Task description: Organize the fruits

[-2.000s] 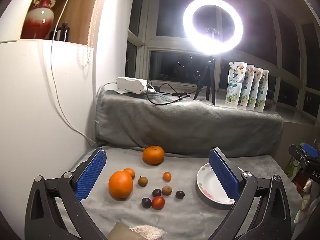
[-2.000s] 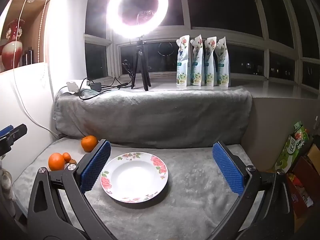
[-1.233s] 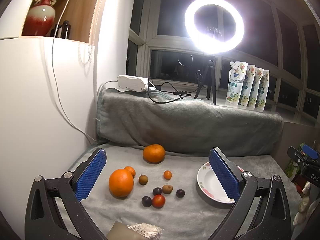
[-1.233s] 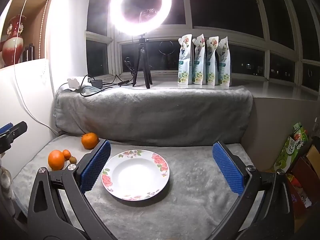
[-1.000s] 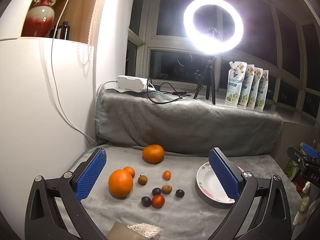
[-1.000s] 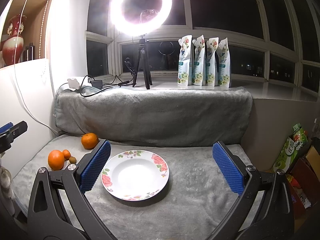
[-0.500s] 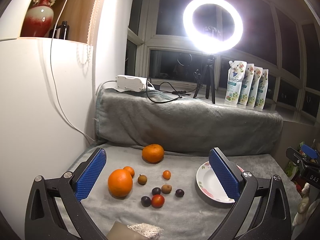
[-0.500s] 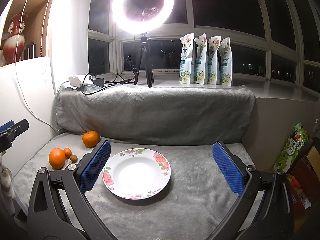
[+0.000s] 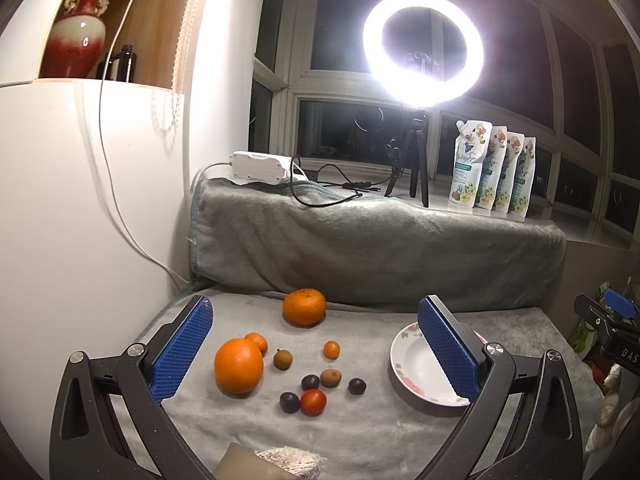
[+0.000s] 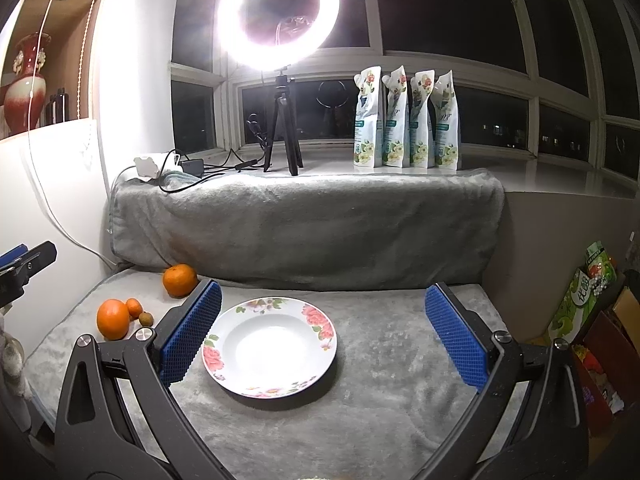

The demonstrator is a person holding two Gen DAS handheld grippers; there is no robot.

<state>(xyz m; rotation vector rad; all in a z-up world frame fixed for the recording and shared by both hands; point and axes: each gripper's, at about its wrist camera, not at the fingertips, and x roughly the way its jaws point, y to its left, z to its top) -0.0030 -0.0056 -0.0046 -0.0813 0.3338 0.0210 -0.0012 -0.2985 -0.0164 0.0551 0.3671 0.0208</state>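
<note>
The left gripper hovers above the grey blanket with its jaws spread wide and nothing between the blue pads; the right gripper hovers likewise, jaws wide and empty, with the floral plate lying between its fingers in that view; the plate carries no fruit. All fruit lies on the blanket to the left of the plate, well apart from it; the tangerine sits farthest back, close to the draped blanket ledge; the large orange sits nearer, touching a small mandarin behind it; a brown longan lies just beside these on the right; a kumquat lies apart, farther right; a second brown longan lies near the front cluster, with a dark grape just beside it on the left, another dark grape to its right, and a third dark grape touching the cherry tomato at the front. On the ledge behind stand a lit ring light on a tripod, a white power strip with cables, and four pouches in a row; a red vase stands on the shelf at upper left.
</note>
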